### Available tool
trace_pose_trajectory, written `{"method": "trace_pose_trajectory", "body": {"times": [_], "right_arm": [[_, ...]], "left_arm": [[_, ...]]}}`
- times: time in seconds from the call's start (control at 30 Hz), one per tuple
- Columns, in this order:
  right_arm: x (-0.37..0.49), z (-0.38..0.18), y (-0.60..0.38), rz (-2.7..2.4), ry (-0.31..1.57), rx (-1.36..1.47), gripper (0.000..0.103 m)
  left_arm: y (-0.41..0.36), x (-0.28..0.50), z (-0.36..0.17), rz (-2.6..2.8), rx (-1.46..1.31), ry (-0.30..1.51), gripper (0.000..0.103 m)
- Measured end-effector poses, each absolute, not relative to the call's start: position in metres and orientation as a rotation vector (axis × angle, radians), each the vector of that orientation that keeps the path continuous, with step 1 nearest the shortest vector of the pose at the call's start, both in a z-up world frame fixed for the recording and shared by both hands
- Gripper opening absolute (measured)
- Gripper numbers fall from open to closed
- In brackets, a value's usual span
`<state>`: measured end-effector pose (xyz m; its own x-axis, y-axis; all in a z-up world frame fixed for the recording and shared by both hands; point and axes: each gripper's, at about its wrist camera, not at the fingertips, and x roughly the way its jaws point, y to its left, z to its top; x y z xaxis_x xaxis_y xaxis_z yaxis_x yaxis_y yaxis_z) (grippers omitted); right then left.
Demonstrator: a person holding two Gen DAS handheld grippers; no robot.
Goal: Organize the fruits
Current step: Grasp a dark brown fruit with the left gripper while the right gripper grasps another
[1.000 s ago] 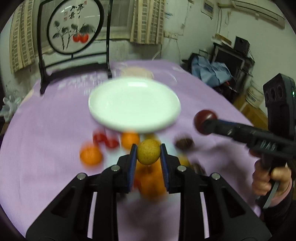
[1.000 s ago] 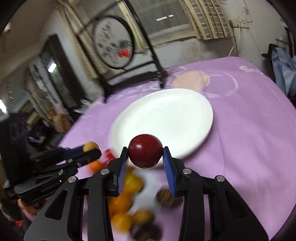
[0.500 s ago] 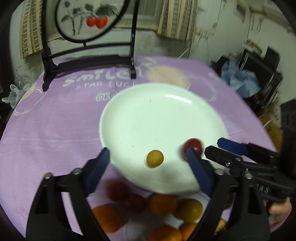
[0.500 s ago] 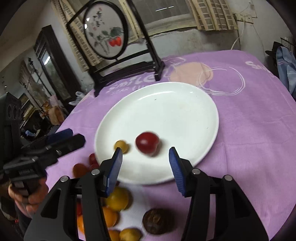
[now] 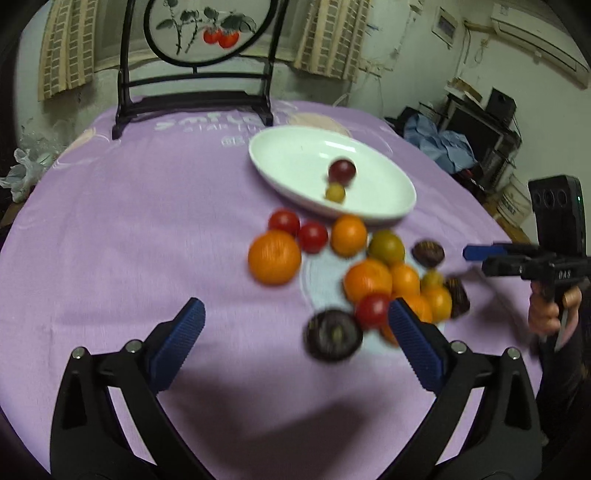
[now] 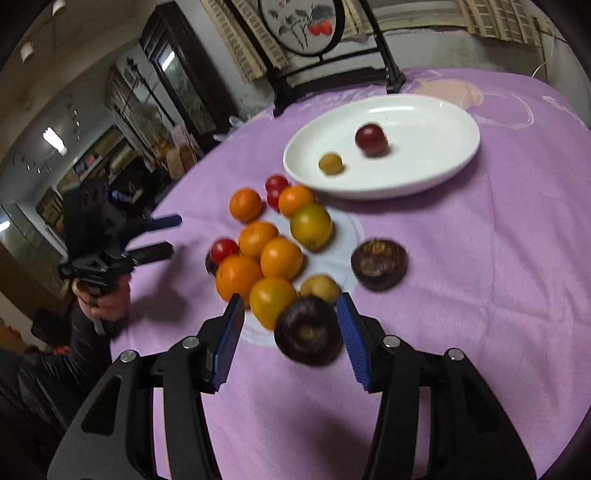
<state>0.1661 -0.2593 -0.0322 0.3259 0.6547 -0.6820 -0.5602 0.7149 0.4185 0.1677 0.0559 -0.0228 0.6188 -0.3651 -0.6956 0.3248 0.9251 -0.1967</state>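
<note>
From the left wrist view, the round white ceramic plate (image 5: 384,192) sits on the purple tablecloth (image 5: 129,240) and holds two fruits: a dark red round plum (image 5: 342,170) and, just in front of it, a small yellow-green fruit (image 5: 335,192). The left gripper (image 5: 295,321) hangs with fingers wide apart and nothing between them — bare cloth lies to its left. A loose cluster of oranges (image 5: 274,256), red cherry tomatoes (image 5: 283,221) and a dark purple mangosteen (image 5: 332,334) lies between gripper and plate.

From the right wrist view, the right gripper (image 6: 290,319) is also spread open, above another dark mangosteen (image 6: 308,334) — contact cannot be told. Behind the plate stands a black-framed round painted screen (image 6: 306,22).
</note>
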Motion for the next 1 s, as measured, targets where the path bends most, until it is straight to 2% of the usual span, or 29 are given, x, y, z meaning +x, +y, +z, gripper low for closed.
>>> {"method": "trace_pose_trajectory", "body": {"times": [0.5,0.67,0.73,1.0], "right_arm": [[0.163,-0.052,-0.249,0.739,1.005,-0.029,0.053],[0.162,-0.055,-0.245,0.742,1.002,-0.052,0.052],[0.163,-0.056,-0.246,0.742,0.999,-0.046,0.046],[0.162,-0.055,-0.246,0.748,0.997,-0.032,0.045]], "left_arm": [[0.023,0.143,-0.039,-0.529,0.157,0.809,0.100],[0.023,0.148,-0.043,-0.538,0.152,0.833,0.094],[0.021,0.151,-0.046,-0.542,0.159,0.845,0.089],[0.016,0.168,-0.058,-0.564,0.164,0.916,0.064]]}}
